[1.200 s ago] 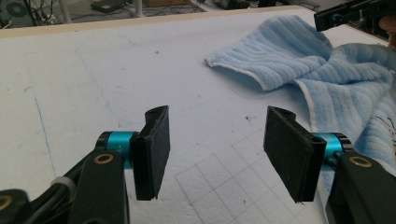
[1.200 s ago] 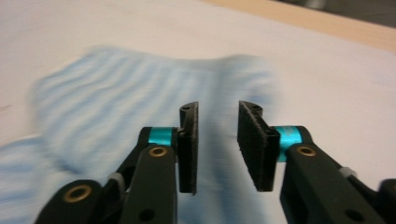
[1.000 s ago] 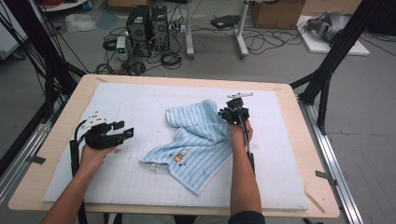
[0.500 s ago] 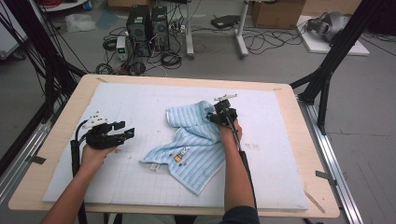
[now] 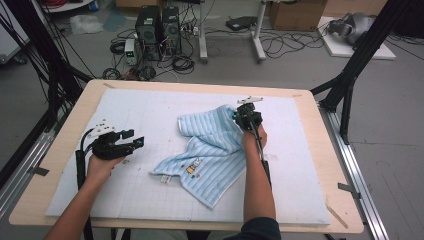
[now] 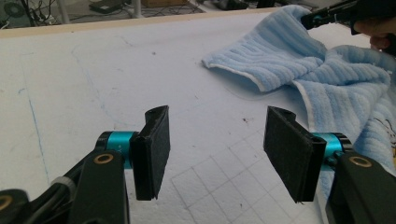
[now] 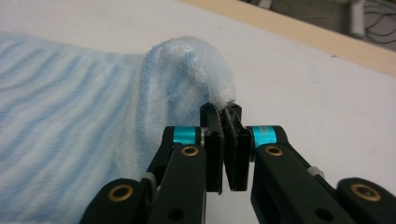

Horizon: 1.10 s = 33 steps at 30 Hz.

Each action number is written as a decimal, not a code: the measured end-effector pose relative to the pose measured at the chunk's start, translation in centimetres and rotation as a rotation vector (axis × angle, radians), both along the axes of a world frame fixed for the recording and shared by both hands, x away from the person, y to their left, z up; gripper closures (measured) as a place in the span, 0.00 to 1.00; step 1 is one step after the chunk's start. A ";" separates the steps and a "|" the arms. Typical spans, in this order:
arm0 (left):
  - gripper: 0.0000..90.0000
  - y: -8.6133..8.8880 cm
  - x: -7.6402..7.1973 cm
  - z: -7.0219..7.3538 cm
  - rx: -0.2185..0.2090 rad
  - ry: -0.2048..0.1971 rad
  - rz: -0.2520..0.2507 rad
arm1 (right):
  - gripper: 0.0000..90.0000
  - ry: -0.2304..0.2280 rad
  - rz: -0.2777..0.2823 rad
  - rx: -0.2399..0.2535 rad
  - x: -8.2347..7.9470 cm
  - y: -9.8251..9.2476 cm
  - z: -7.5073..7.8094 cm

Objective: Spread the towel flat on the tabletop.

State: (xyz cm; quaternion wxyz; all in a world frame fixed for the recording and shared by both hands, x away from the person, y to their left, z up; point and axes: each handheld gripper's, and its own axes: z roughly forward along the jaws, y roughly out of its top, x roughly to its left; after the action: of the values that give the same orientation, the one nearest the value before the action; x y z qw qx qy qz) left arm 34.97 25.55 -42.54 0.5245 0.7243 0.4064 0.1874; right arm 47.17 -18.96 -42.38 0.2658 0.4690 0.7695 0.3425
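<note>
A white gridded mat covers the wooden table; computer towers stand beyond.

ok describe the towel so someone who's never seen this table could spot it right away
On the wooden table lies a white foam mat, and the towel sits crumpled near its middle. It is the one soft cloth there: light blue with pale stripes, a small orange patch, and its far corner pinched in the right tool.

- A lab or robotics workshop, not a home.
- Bare grey floor strewn with cables.
- Two computer towers behind the tabletop.
- Black rig struts, cardboard box.
</note>
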 end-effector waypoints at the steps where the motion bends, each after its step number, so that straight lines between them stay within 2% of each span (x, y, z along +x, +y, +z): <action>1: 0.46 0.0 0.0 0.0 0.001 0.000 -0.001 | 0.98 0.004 -0.025 -0.031 0.0 -0.4 0.0; 2: 0.46 -0.1 0.0 0.0 0.002 0.002 -0.005 | 0.98 0.005 -0.052 -0.046 0.1 -0.9 -0.1; 5: 0.46 -0.3 0.0 -0.1 0.006 0.003 -0.007 | 0.98 0.005 -0.178 -0.066 0.2 -2.8 -0.1; 6: 0.46 -0.3 0.1 -0.1 0.006 0.002 -0.008 | 0.98 -0.008 -0.219 -0.074 0.2 -3.3 0.0; 7: 0.46 -0.3 0.1 -0.1 0.005 0.000 -0.007 | 0.98 -0.017 -0.249 -0.078 0.1 -3.8 0.0; 9: 0.46 -0.6 0.5 -0.1 0.008 0.002 -0.013 | 0.97 -0.010 -0.270 -0.087 0.1 -4.3 0.0; 10: 0.46 -0.8 0.6 -0.1 0.003 -0.002 -0.015 | 0.92 -0.006 -0.267 -0.089 0.1 -4.4 -0.1; 12: 0.46 -1.3 0.8 0.1 0.005 0.004 -0.034 | 0.81 -0.003 -0.251 -0.050 -0.1 -4.5 0.0; 14: 0.46 -2.0 1.1 0.4 0.002 -0.005 -0.049 | 0.72 -0.030 -0.227 -0.034 -0.7 -4.5 0.4; 17: 0.46 -3.3 1.9 0.7 -0.014 0.003 -0.064 | 0.54 -0.040 -0.209 0.016 -1.7 -5.1 1.0; 21: 0.46 -5.3 3.4 1.0 -0.017 0.017 -0.065 | 0.50 -0.070 -0.190 0.027 -4.0 -6.5 1.6; 23: 0.46 -6.3 4.1 1.1 -0.031 0.022 -0.071 | 0.47 -0.065 -0.176 0.057 -5.2 -7.3 1.7; 26: 0.46 -8.0 5.2 1.0 -0.026 0.028 -0.063 | 0.40 -0.068 -0.159 0.106 -7.2 -8.4 1.6; 28: 0.46 -9.2 6.2 0.8 -0.002 0.064 -0.045 | 0.38 -0.059 -0.140 0.111 -8.4 -8.8 1.5; 29: 0.46 -9.7 6.7 0.7 -0.006 0.072 -0.040 | 0.35 -0.045 -0.133 0.114 -8.9 -9.0 1.5; 33: 0.46 -12.1 8.8 0.4 -0.008 0.102 -0.036 | 0.35 -0.051 -0.099 0.139 -11.0 -9.4 1.4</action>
State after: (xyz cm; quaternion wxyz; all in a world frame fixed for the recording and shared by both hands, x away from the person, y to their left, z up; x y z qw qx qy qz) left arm 43.74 13.50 -42.18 0.5092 0.7380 0.4202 0.1395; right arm 36.16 -28.36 -40.96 0.2687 0.5147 0.7128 0.3933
